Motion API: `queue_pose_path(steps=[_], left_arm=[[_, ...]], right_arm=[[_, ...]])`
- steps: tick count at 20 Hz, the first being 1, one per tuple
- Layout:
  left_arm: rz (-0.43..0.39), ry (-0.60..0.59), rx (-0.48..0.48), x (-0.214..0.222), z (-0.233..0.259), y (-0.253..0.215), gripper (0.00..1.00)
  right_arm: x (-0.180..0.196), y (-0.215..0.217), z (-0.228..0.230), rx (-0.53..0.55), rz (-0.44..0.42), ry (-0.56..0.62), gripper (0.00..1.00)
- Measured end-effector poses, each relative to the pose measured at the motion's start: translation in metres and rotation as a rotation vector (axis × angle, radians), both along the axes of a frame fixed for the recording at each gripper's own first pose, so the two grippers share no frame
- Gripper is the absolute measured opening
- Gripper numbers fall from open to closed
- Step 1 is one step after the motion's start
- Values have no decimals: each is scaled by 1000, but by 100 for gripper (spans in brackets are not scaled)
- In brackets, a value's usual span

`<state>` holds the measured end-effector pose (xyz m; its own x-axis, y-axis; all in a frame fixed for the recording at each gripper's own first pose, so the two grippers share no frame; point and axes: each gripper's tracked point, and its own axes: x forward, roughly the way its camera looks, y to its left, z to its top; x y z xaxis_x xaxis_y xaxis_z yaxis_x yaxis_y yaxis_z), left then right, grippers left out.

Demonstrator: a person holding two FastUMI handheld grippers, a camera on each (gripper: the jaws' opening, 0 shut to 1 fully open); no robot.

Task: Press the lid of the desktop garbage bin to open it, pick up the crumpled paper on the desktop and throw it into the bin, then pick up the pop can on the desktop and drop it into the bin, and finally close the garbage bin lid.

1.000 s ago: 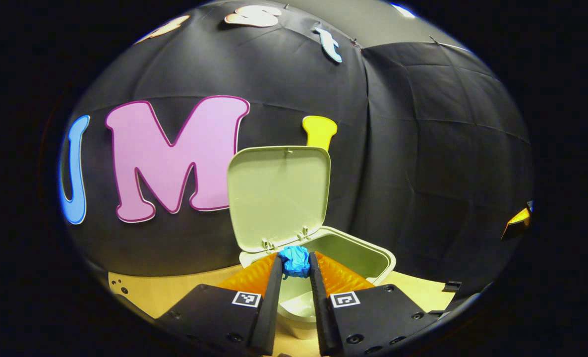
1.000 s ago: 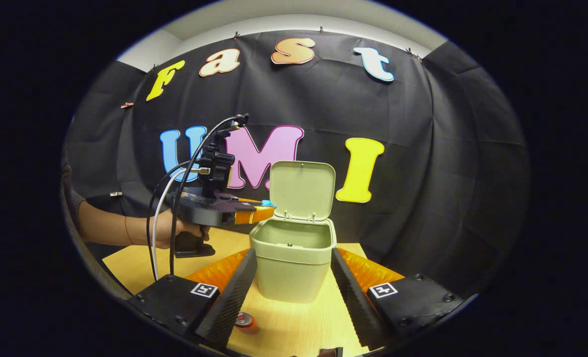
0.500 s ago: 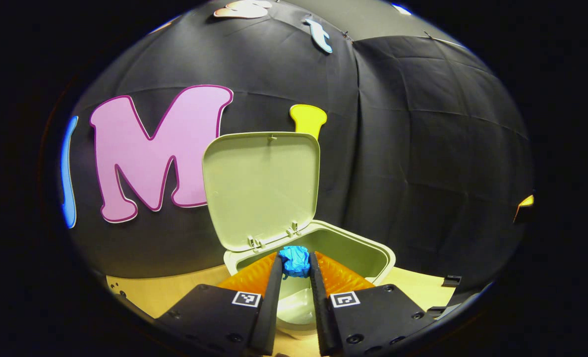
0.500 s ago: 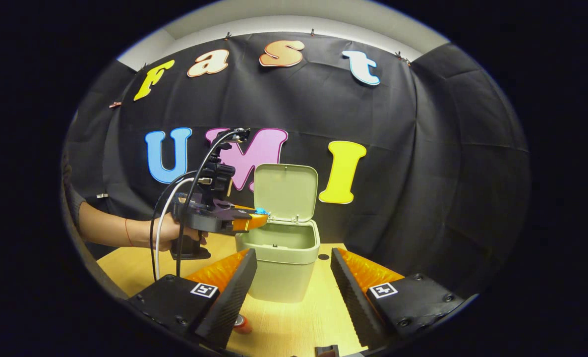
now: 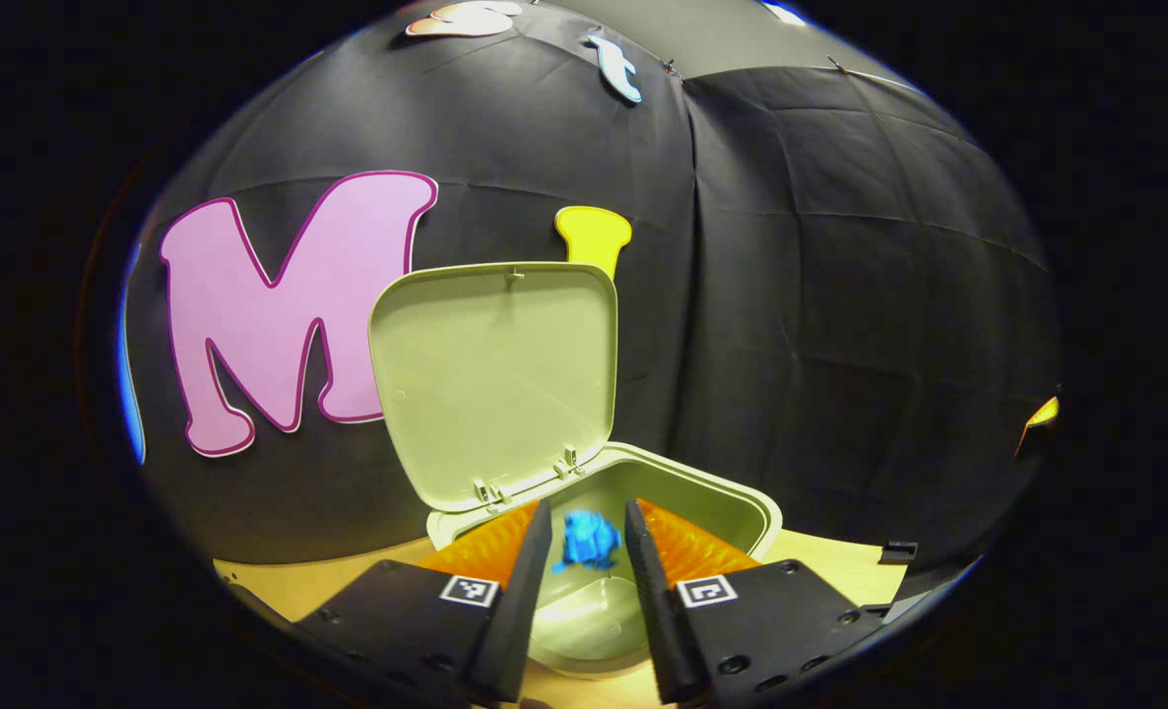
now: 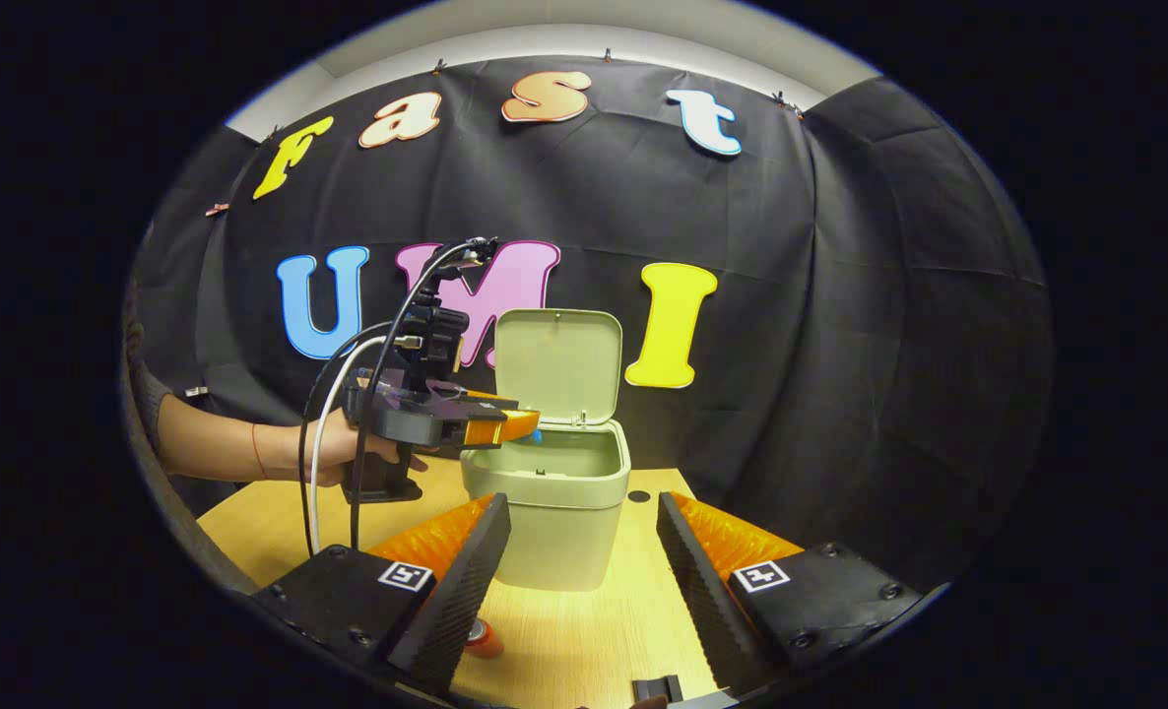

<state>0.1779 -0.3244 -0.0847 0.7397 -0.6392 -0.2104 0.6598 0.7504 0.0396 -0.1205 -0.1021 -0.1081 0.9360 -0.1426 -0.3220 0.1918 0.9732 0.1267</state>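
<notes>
The left claw (image 5: 578,527) stands open above the bin (image 5: 732,507); the blue paper (image 5: 587,540) sits loose between its fingers, over the bin's mouth. Best to hold steady there. The right claw (image 6: 576,527) stands open, empty.

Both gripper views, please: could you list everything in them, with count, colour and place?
Garbage bin: one, pale green, on the table in front of the cloth wall.
Bin lid: one, pale green, hinged up and standing open behind the bin's mouth.
Crumpled paper: one, blue, blurred, between the left gripper's parted fingers, over the open bin.
Pop can: one, orange-red, on the table near the right gripper's left finger, partly hidden.
Table: one, light wood, under the bin.
Cables: dark and white, hanging from the left gripper.
Left gripper: one, fingers apart, at the bin's mouth.
Right gripper: one, open, facing the bin.
Hand: one, holding the left gripper's handle.
</notes>
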Motion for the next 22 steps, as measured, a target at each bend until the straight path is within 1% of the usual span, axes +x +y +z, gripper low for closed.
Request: queue_pose_path(steps=[1,2,3,4,5,7,13,19,22], left_arm=[[3,-1,2,0,0,1,62],[5,-3,2,1,1,3,63],[8,-4,-4,0,2,5,76],[11,-4,-13,-1,2,7,75],[12,-2,-21,-2,4,8,87],[21,-3,-32,-6,6,14,91],[81,-35,-63,-19,22,42,93],[176,-56,-110,-40,38,92,93],[221,-56,-143,-53,40,118,93]], right_arm=[[1,1,0,3,3,0,94],[1,3,-1,7,8,0,94],[2,5,-3,9,13,0,94],[3,6,-4,12,18,1,94],[3,7,-6,18,25,1,94],[2,11,-9,22,39,6,94],[-1,27,-22,47,107,26,95],[4,57,-55,56,221,89,98],[4,82,-74,64,303,125,98]])
